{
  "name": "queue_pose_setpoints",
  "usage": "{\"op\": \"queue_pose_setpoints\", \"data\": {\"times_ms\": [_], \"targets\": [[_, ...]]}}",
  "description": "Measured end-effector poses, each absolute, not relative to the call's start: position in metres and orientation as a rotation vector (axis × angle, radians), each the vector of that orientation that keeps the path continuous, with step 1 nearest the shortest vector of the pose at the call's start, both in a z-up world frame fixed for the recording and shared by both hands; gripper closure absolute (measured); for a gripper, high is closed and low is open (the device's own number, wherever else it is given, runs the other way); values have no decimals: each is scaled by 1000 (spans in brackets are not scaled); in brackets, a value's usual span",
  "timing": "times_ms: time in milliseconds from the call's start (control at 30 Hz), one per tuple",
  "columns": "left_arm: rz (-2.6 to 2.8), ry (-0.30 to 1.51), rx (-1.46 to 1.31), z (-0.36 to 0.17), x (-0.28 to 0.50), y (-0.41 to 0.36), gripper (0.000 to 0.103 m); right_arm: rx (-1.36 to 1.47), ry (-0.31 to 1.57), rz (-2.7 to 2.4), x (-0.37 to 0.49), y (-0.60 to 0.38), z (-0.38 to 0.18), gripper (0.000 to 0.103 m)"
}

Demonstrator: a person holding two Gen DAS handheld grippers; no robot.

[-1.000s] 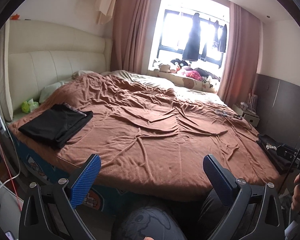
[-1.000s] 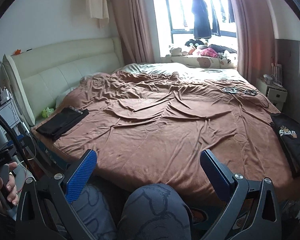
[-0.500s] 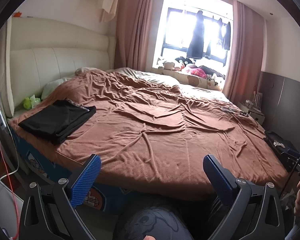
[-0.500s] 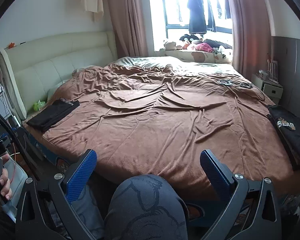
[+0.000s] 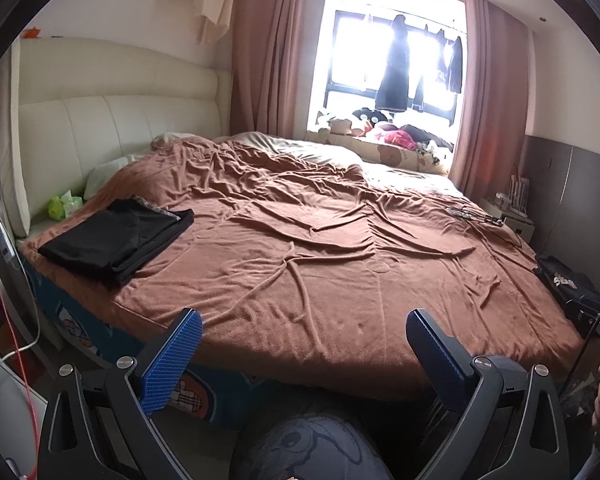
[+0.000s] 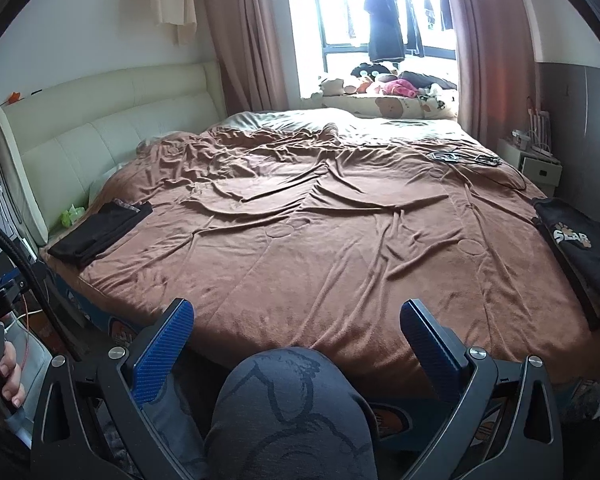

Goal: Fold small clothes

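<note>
Bed's covered in a brown blanket point(image 6: 340, 248), soft matt fleece-looking cloth, pretty wrinkled. Behind it the cream headboard point(image 6: 100, 128) looks like smooth padded leather with a slight sheen. Both hand-held gripper point(image 6: 296, 332) pads point(image 6: 162, 350) are blue with a fine ribbed texture, frames matt black plastic.

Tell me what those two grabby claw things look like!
Each hand-held gripper, left and right, has a black frame with triangular cut-outs and silver bolts. Its two fingers carry blue pads with a bumpy grid texture. A black cable curves off the left one, seen in the right view.
</note>
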State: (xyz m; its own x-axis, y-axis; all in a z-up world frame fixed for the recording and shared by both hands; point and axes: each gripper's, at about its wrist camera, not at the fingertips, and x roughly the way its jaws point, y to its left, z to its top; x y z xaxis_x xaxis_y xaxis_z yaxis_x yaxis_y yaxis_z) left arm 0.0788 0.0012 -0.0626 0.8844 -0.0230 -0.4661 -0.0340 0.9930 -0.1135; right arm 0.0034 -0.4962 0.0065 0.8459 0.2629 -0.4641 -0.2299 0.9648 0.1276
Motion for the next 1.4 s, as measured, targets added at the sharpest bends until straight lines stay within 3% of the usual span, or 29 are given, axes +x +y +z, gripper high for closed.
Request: {"op": "queue_pose_setpoints", "data": {"times_ms": [1400], "targets": [[-18,482,-114,-57,75,-1,0,49,485,249,11,-506,13,0]]}}
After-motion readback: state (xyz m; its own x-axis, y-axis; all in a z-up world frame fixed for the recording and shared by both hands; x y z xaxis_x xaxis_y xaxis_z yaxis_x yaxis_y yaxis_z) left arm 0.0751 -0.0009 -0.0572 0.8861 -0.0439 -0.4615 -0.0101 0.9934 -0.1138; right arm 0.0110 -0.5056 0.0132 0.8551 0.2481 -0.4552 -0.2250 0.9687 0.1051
